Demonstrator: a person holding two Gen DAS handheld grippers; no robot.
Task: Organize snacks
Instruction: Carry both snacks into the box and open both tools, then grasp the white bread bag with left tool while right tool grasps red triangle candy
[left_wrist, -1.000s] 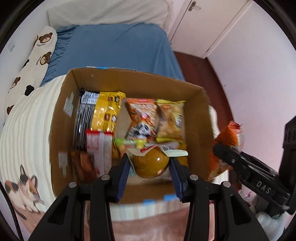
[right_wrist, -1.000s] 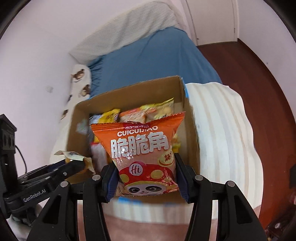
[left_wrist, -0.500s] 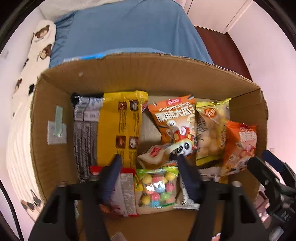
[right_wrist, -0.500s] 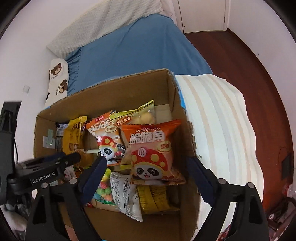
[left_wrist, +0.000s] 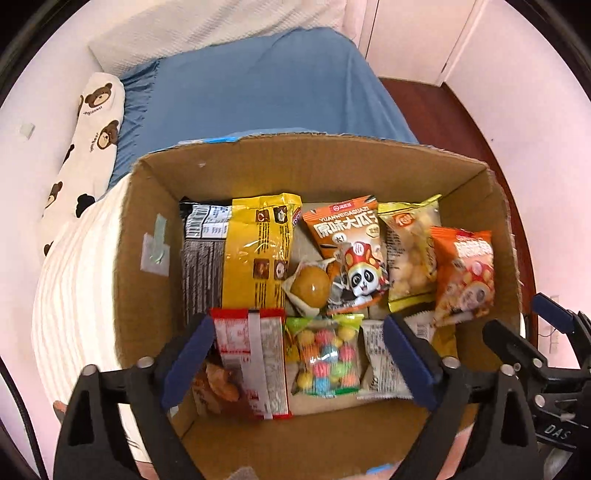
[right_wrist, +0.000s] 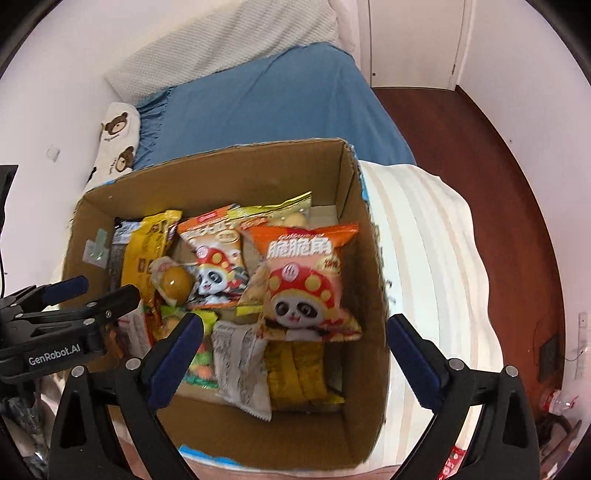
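An open cardboard box (left_wrist: 325, 162) on the bed holds several snack packs. A round brown jelly cup (left_wrist: 309, 286) lies in its middle, also seen in the right wrist view (right_wrist: 176, 282). An orange panda snack bag (right_wrist: 304, 284) lies at the box's right side and shows in the left wrist view (left_wrist: 464, 275). My left gripper (left_wrist: 297, 360) is open and empty above the box's near side. My right gripper (right_wrist: 291, 360) is open and empty above the box's right half. The left gripper also shows in the right wrist view (right_wrist: 74, 299).
The box (right_wrist: 221, 173) rests on a striped white blanket (right_wrist: 424, 258) on a bed with a blue sheet (left_wrist: 258, 92). A bear-print pillow (left_wrist: 88, 133) lies at the left. Dark wood floor (right_wrist: 480, 147) is on the right. A candy-ball bag (left_wrist: 325, 358) lies near the left fingers.
Both grippers opened and let go: the jelly cup and the orange panda bag now lie in the box. Both grippers have drawn back and up from the box.
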